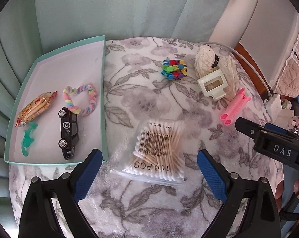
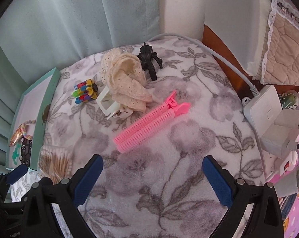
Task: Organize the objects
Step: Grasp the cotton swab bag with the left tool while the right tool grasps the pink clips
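My left gripper (image 1: 149, 156) is open, its blue pads on either side of a clear bag of cotton swabs (image 1: 159, 150) lying on the floral blanket. To the left, a mint box (image 1: 104, 99) holds a black toy car (image 1: 68, 132), a pastel twisted ring (image 1: 81, 101), a snack packet (image 1: 35, 109) and a green piece (image 1: 28, 138). My right gripper (image 2: 152, 162) is open above bare blanket, just short of a pink hair clip (image 2: 151, 122). A colourful block toy (image 2: 85, 93), a cream lace cloth (image 2: 125, 79), a white plastic frame (image 2: 107, 103) and a black figure (image 2: 149, 61) lie farther back.
A white power strip (image 2: 268, 119) with plugged adapters and a grey cable (image 2: 219, 53) sits at the right edge of the blanket. Pale green curtains (image 2: 70, 19) hang behind. A quilted cushion (image 2: 284, 63) is at the far right. The right gripper's body (image 1: 272, 140) shows in the left wrist view.
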`<state>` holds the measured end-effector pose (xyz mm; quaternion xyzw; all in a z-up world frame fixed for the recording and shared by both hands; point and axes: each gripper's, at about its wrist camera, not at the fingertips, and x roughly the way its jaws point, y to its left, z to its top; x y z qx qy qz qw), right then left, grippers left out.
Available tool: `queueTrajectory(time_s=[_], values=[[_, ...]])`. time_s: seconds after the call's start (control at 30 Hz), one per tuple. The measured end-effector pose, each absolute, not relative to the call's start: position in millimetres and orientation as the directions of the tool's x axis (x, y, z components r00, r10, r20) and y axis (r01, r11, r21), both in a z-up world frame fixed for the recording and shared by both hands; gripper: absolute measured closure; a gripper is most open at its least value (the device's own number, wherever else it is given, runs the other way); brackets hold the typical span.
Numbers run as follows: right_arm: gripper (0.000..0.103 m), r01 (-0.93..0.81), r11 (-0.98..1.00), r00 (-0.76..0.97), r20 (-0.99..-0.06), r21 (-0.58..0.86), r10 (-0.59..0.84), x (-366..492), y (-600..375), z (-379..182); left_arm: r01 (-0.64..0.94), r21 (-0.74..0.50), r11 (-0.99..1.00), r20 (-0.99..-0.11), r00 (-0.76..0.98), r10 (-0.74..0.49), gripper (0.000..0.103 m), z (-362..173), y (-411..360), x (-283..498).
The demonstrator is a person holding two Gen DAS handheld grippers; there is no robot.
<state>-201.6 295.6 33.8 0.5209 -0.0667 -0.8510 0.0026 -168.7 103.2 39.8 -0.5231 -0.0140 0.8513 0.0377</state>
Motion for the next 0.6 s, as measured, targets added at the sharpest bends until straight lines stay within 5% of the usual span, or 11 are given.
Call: queueTrajectory(time_s=[0.2,0.47,0.53,0.6], values=[[0.003,-0.097,-0.984,-0.46,-0.884,0.148,-0.087,-221,294,35,-0.082,-0.065,-0.994,-0.888,-0.451,0.095,0.014,38,111,-180],[0.022,-0.112,-0.982,-0.441,-0.893,0.151,-0.088,-233,287,27,-0.12,-0.066,-0.991,-0.892,-0.438,0.112,0.015,31,121,-187],[0.029,-0.107,-0.983,-0.439,-0.894,0.152,-0.091,-234,284,25,-0.124,-0.068,-0.99,-0.898,-0.426,0.115,0.026,27,122,-189],[0.037,-0.105,-0.983,-0.434,-0.896,0.153,-0.094,-234,281,23,-0.123,-0.056,-0.991,-0.906,-0.411,0.103,0.026,22,123,-191]])
